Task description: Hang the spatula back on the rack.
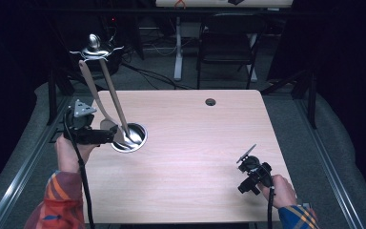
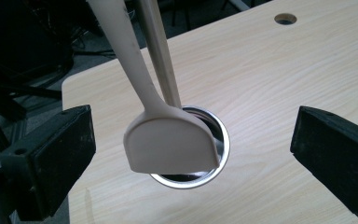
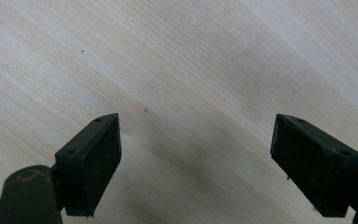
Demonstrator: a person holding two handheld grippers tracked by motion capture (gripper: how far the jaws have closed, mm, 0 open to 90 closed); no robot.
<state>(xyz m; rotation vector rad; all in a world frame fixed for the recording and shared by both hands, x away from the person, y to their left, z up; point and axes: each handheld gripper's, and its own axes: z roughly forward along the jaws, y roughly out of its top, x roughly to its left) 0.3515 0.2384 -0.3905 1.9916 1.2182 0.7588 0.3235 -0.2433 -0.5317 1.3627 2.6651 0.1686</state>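
A shiny steel cup stands near the table's left edge. A cream spatula and a wooden handle lean out of it toward the far left. In the left gripper view the spatula's flat head hangs in front of the cup's rim, beside the wooden handle. My left gripper sits just left of the cup, open; its pads stand wide on either side of the head without touching it. My right gripper is open over bare wood at the near right.
The light wooden table has a round cable hole at the back. A shiny metal fixture rises behind the far left corner. A black chair stands beyond the table. Dark floor lies on both sides.
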